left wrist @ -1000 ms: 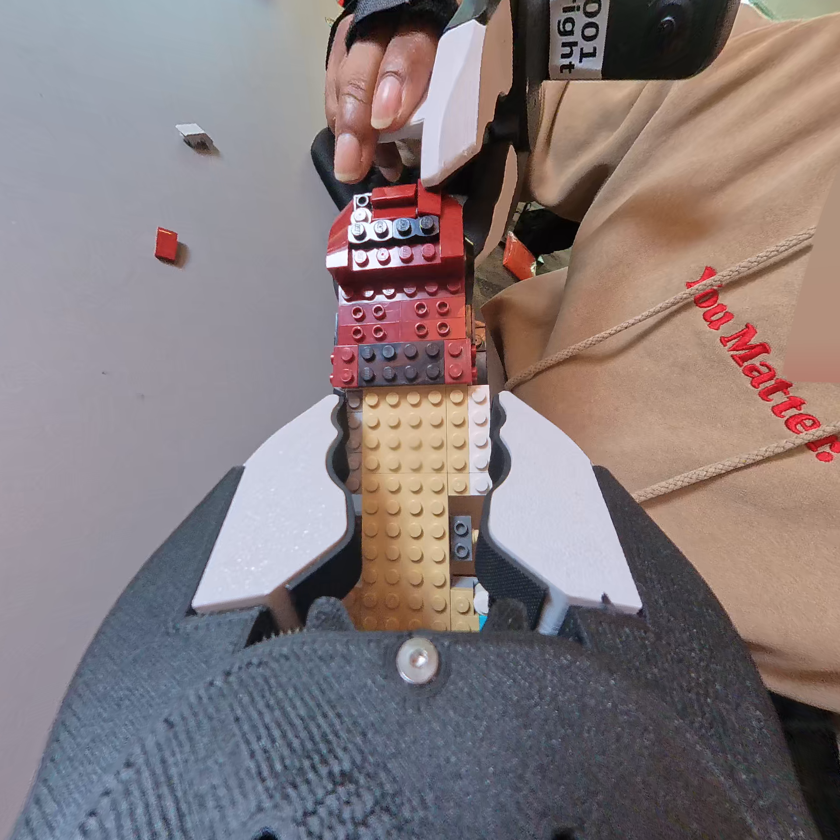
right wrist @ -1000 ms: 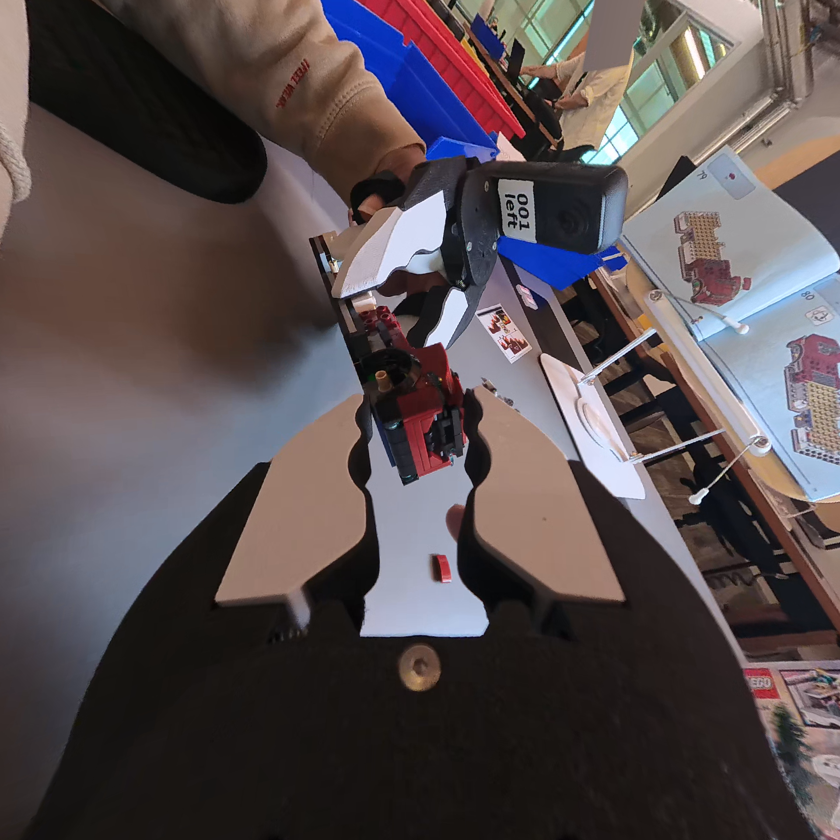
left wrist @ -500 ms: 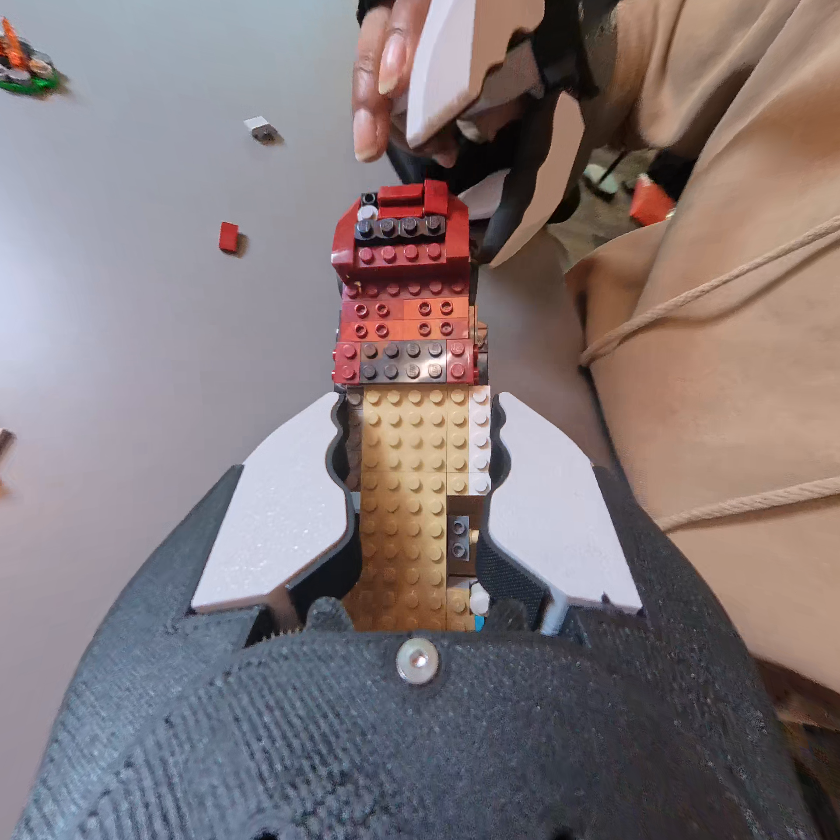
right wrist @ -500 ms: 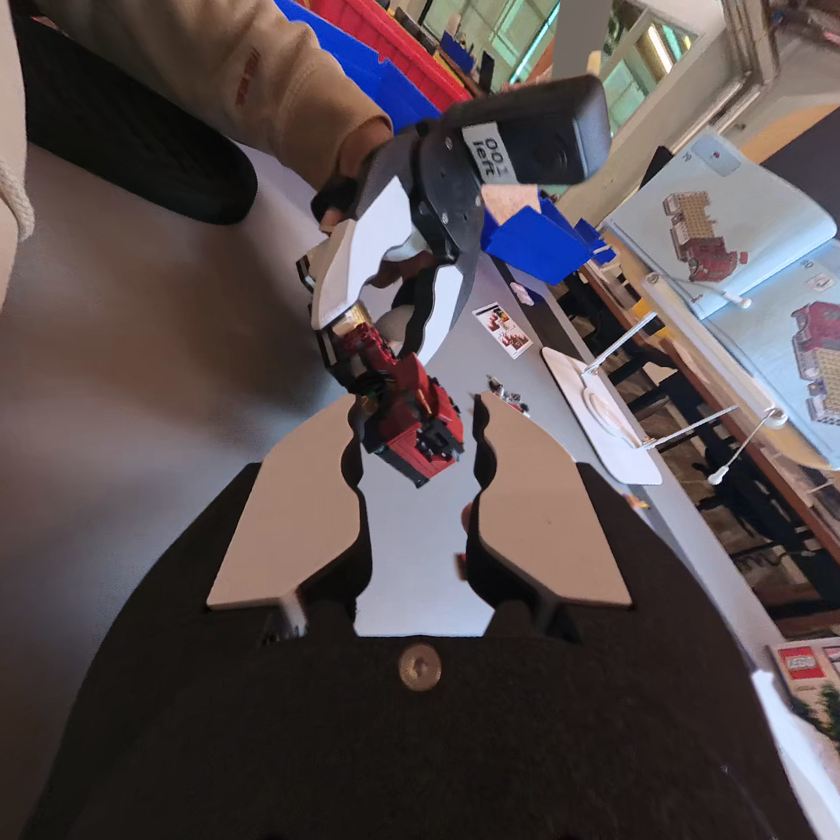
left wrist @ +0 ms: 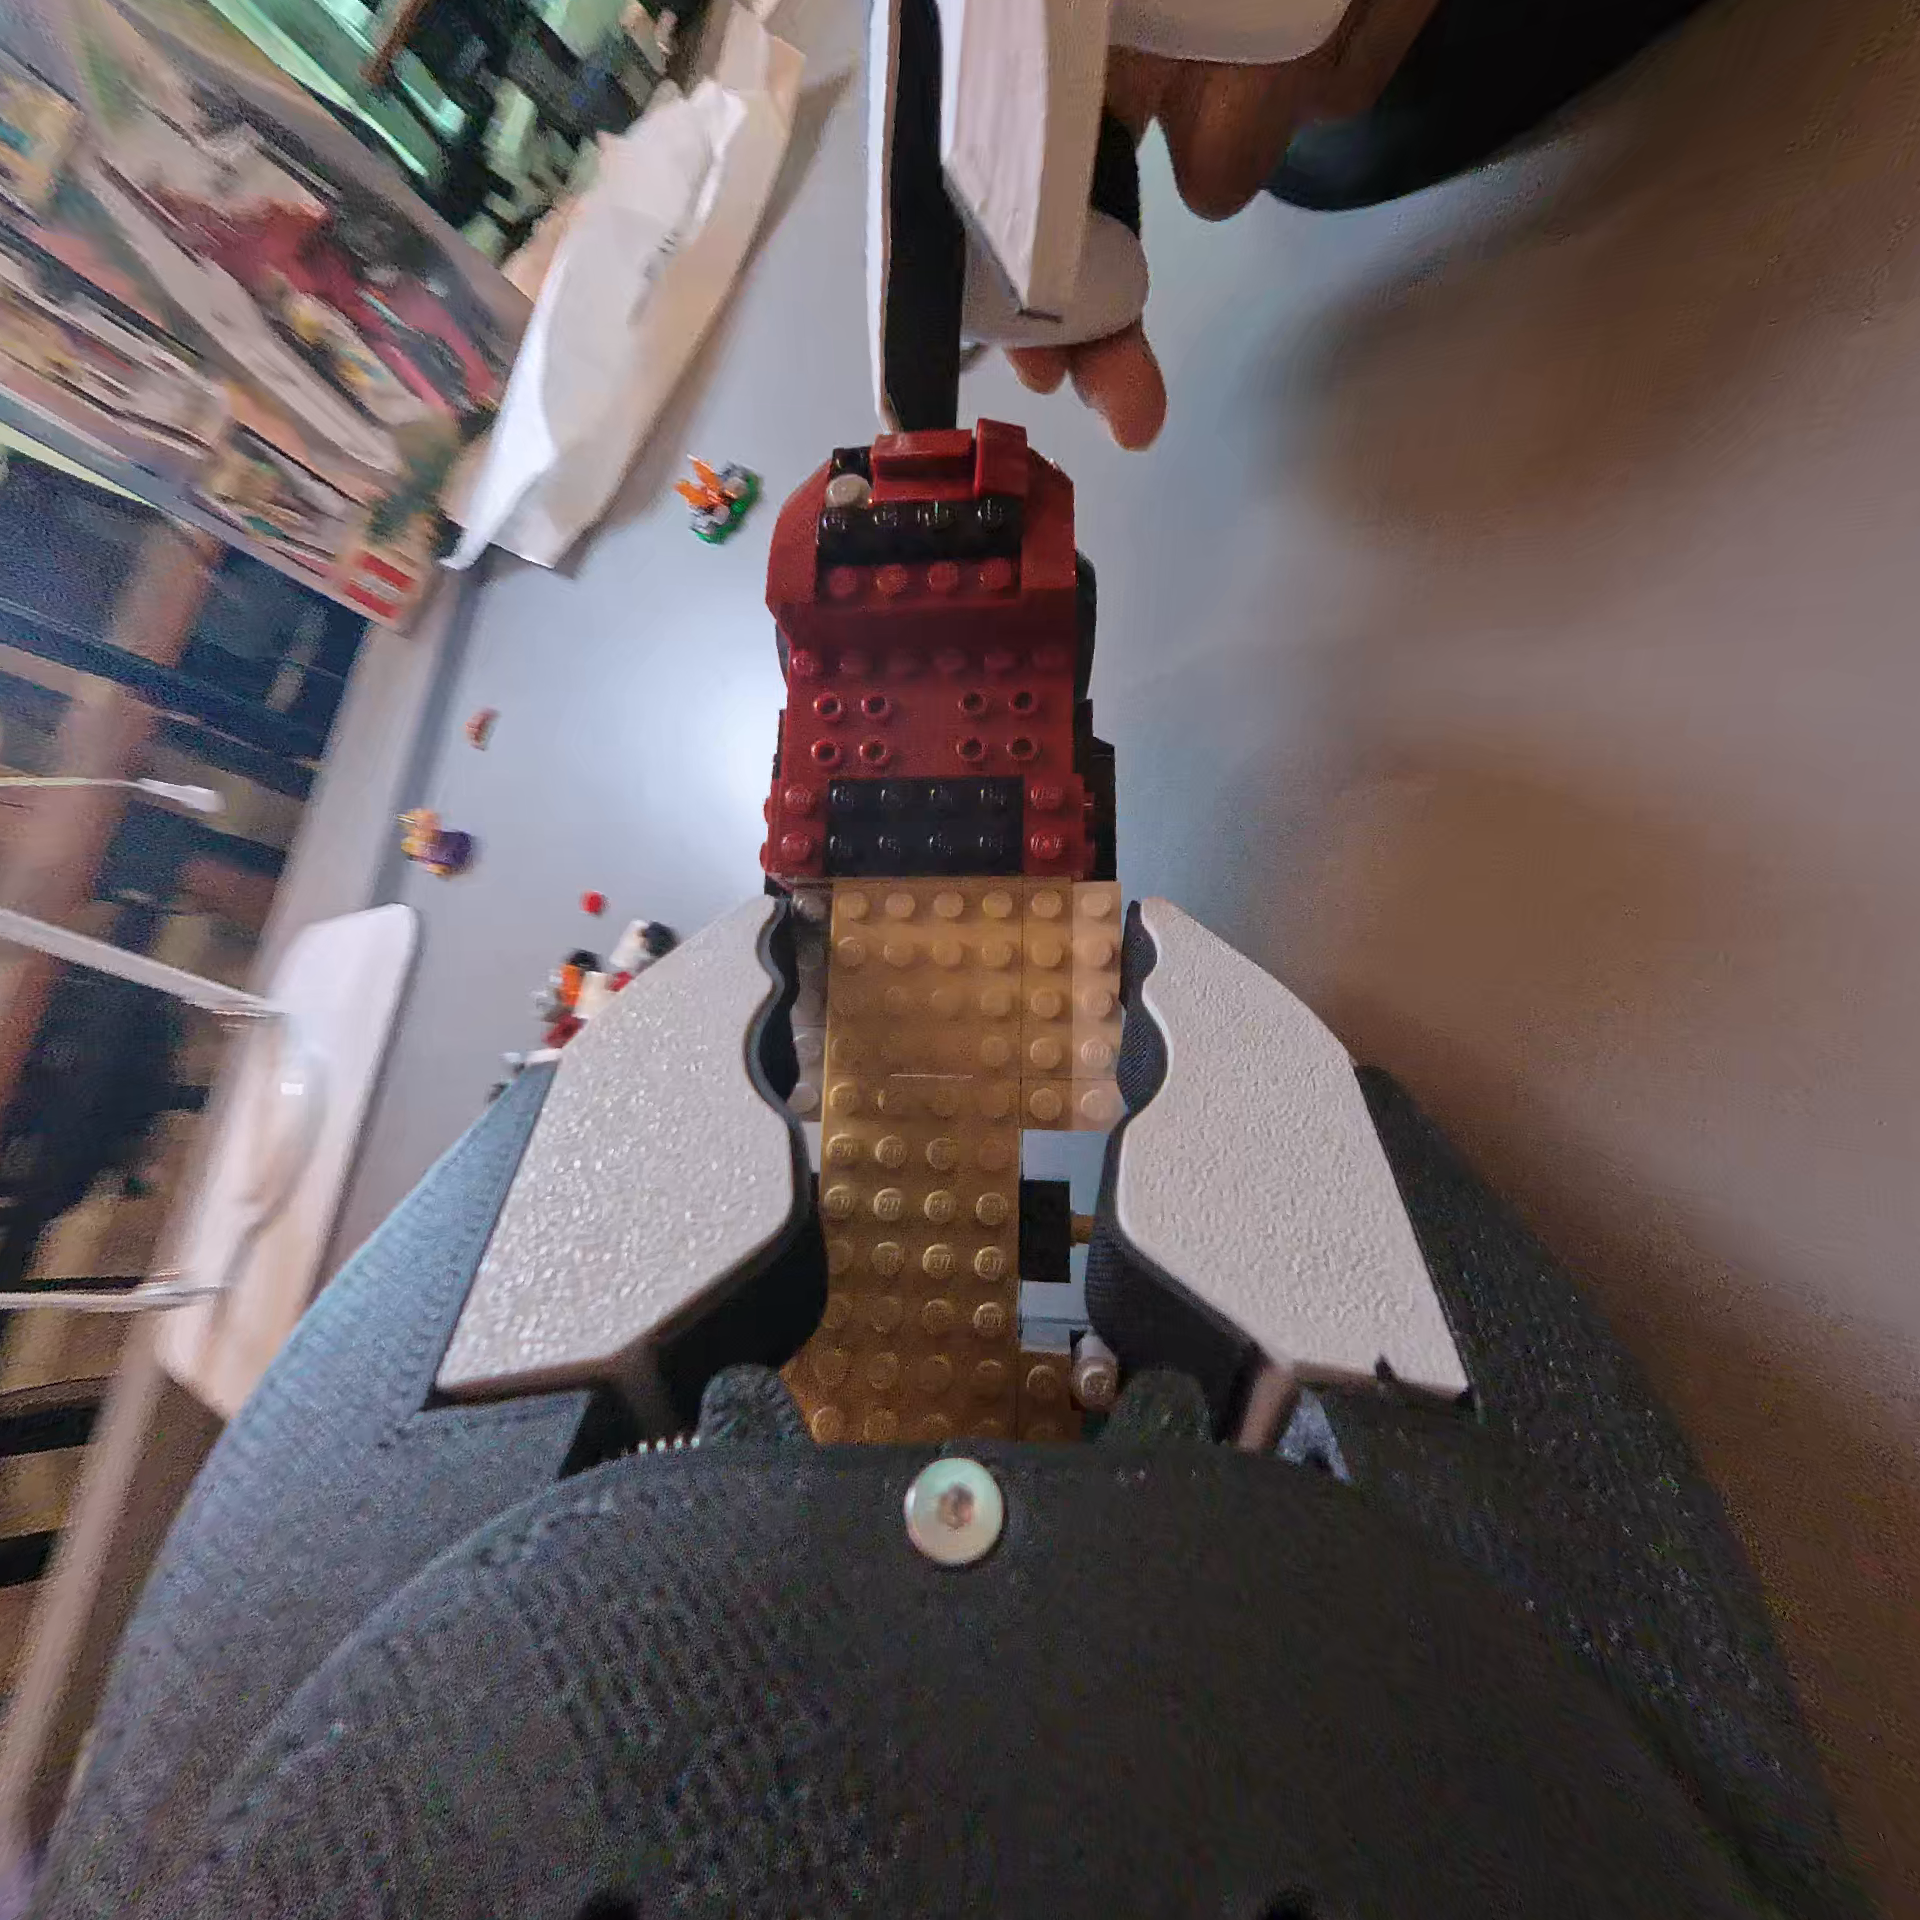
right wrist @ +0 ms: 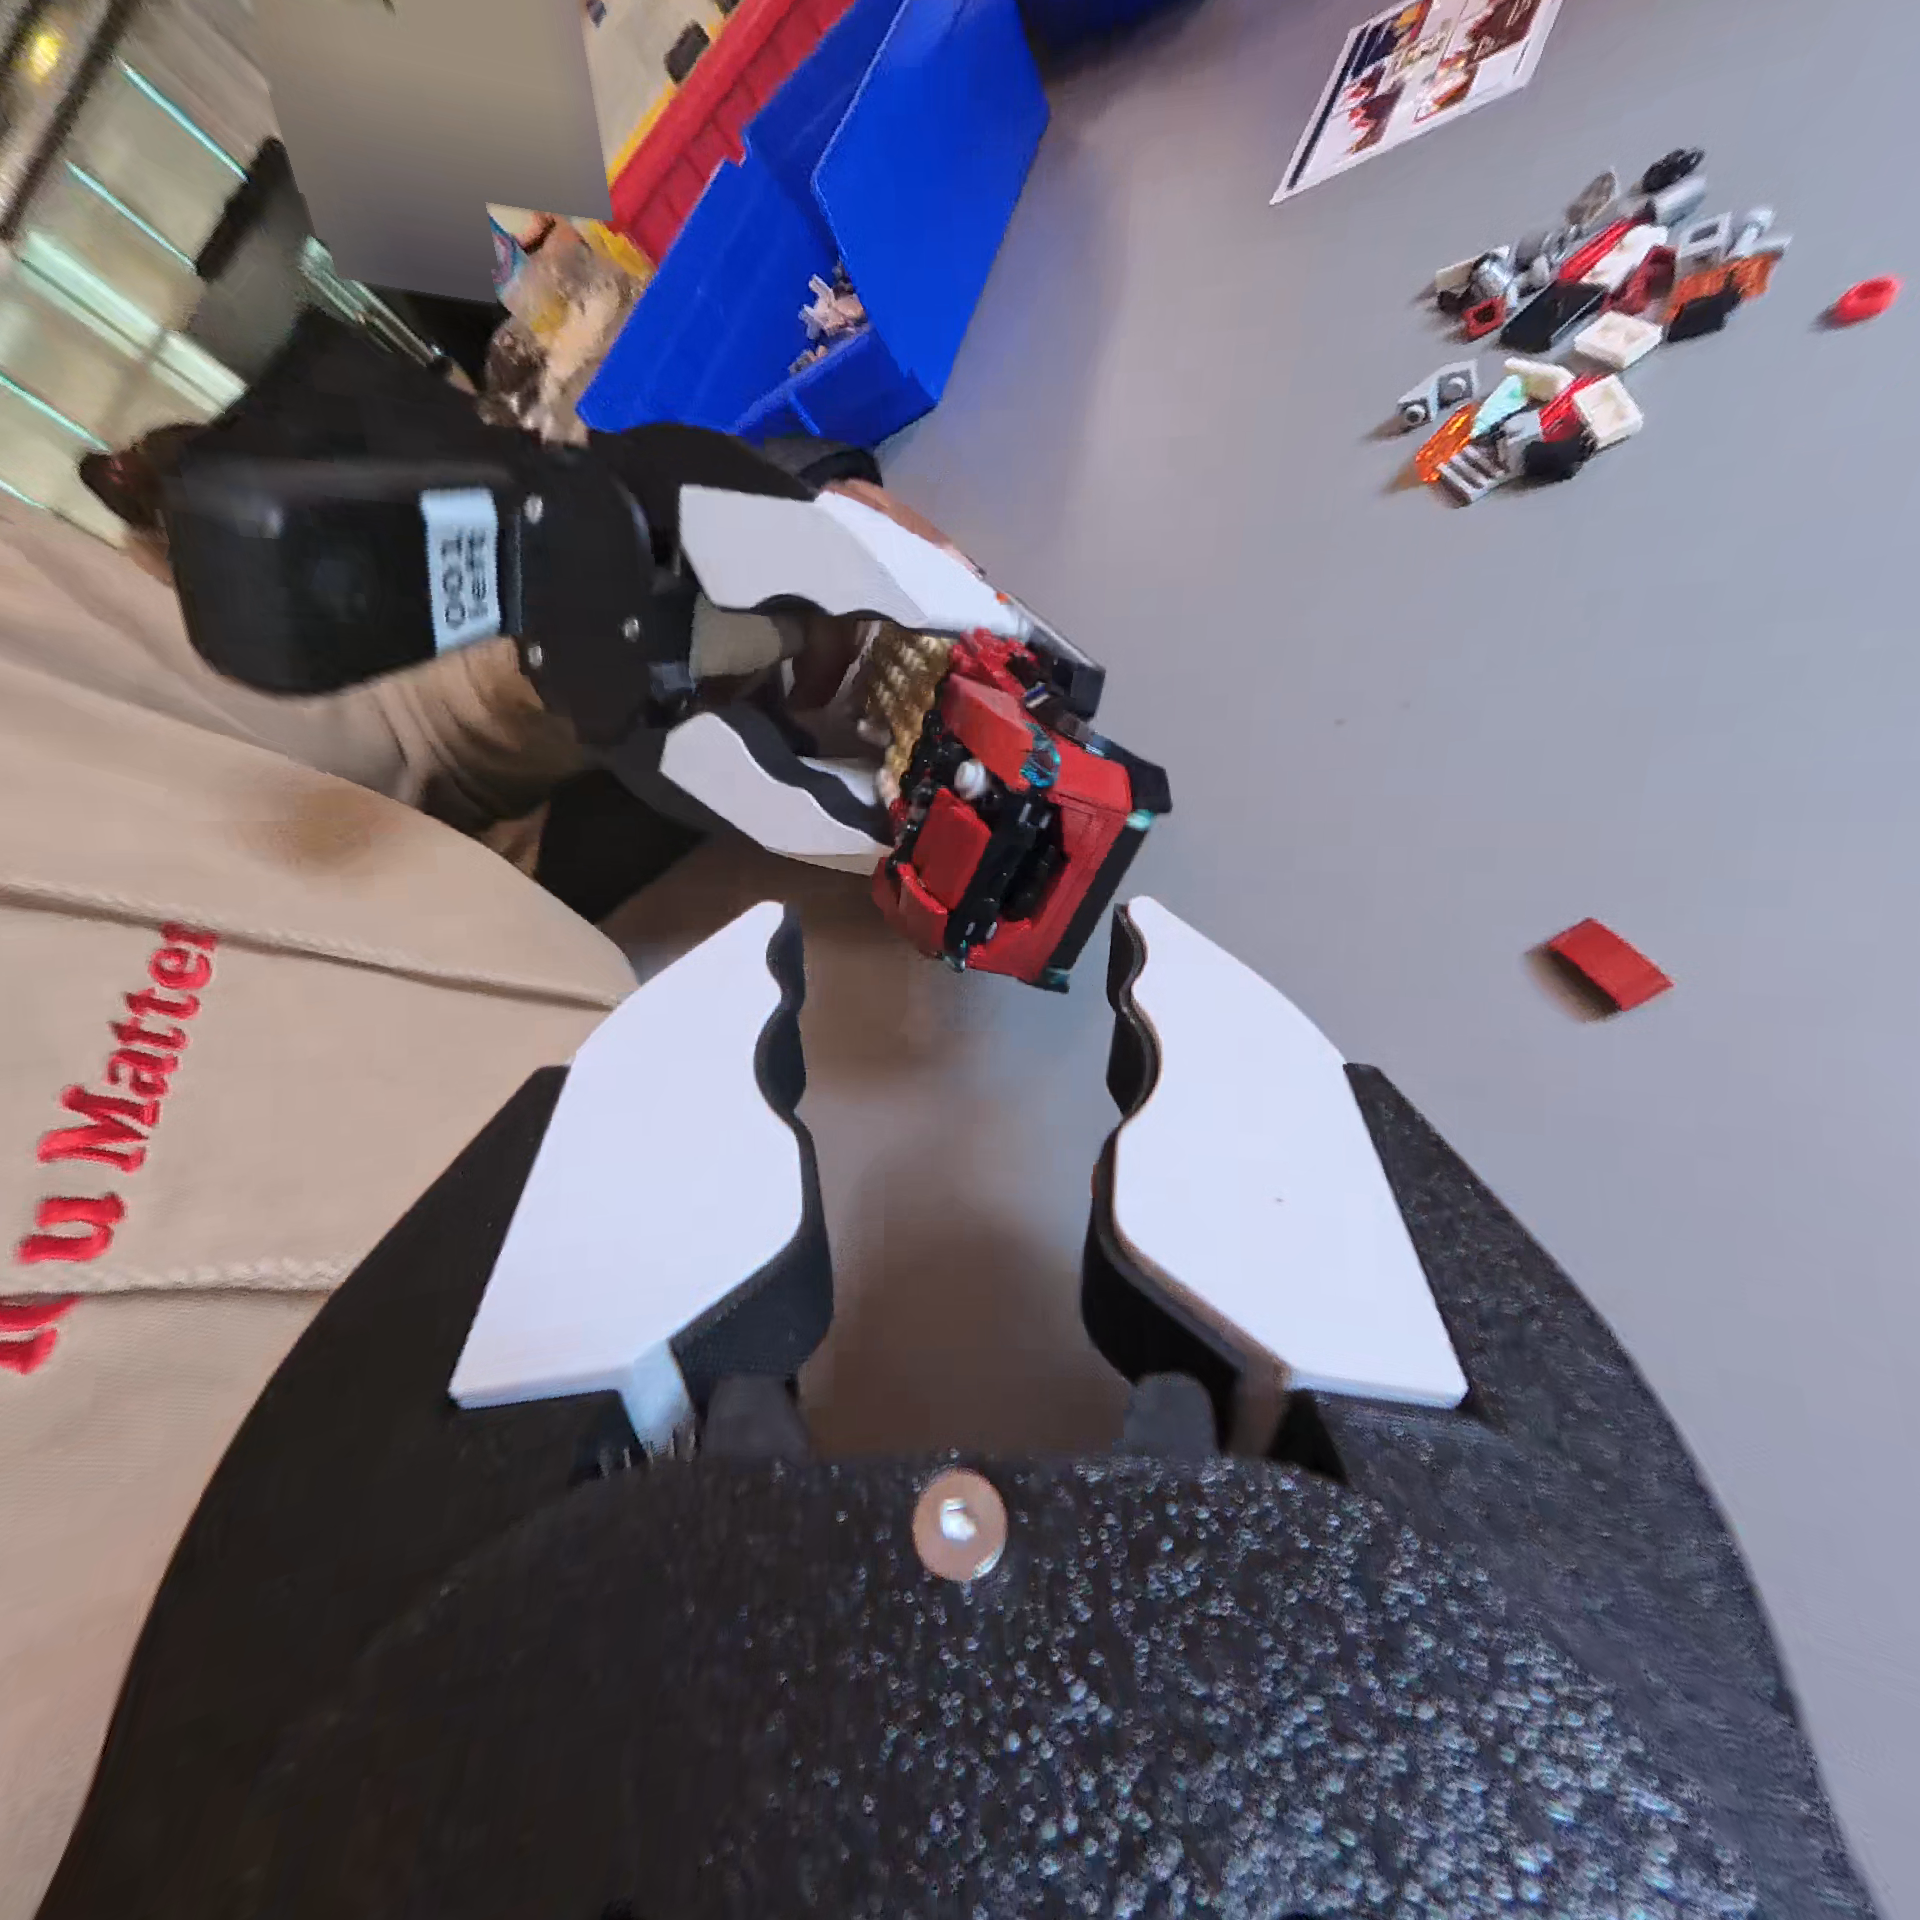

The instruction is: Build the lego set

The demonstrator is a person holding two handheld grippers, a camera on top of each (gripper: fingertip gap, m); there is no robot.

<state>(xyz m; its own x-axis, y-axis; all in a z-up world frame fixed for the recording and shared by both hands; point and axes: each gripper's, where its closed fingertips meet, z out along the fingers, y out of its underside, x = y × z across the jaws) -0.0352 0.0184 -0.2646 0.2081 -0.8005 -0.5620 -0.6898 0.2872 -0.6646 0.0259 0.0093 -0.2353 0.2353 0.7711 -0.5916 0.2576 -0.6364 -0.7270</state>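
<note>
Grey table (right wrist: 1455,727); tan/dark-red brick model (left wrist: 935,1039) in left hand-held gripper (left wrist: 951,997).

A brick model (left wrist: 940,852) with a tan studded rear and a dark red and black front is clamped by its tan part in the left gripper (left wrist: 948,925), held off the grey table (right wrist: 1455,727), red end tilted downward.
</note>
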